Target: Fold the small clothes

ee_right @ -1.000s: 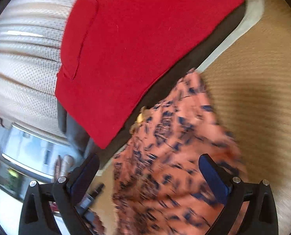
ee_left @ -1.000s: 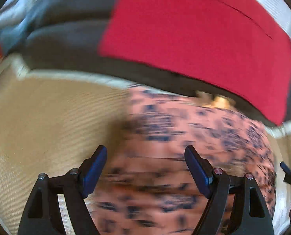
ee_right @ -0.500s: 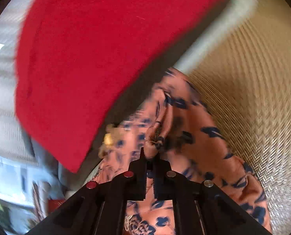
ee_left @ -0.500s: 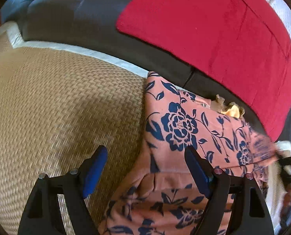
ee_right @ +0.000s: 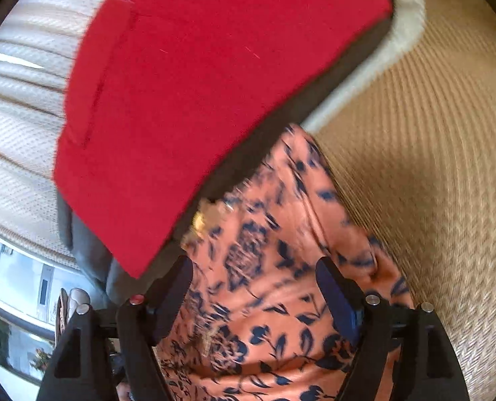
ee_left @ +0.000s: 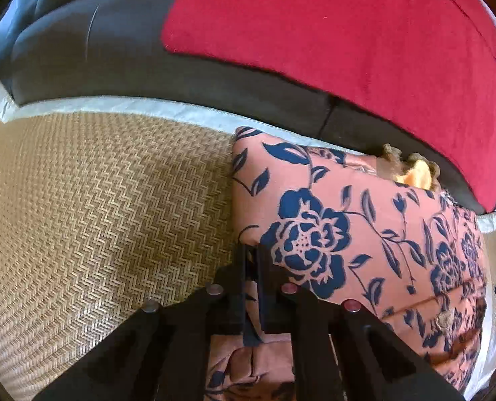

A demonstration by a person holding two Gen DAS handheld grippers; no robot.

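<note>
My left gripper has just snapped closed, jaws pressed together on the left edge of the floral garment. A fold of the salmon cloth with navy flowers runs between the fingers and bunches up below them, so I read it as pinching fabric.

My right gripper has just been opening again, and its jaws stand spread. The same garment lies under and between the blue pads, but they don't press it. That view is motion-blurred, so I can't say whether the tips touch the cloth.

Taking the garment as landmark:
- It lies flat on a woven straw mat, which stretches out past its left edge in the left wrist view.
- Its far edge butts against a white border strip of the mat.
- Beyond the strip is a dark grey cushion, with a red cloth lying on top that overhangs toward the garment's far right corner.
- A small frilly yellow-tan piece sits at the garment's far edge, just under the red cloth.
- In the right wrist view a white curtain hangs beyond the red cloth, and a window shows low on the left.

Nothing lies on the garment apart from the grippers themselves.
</note>
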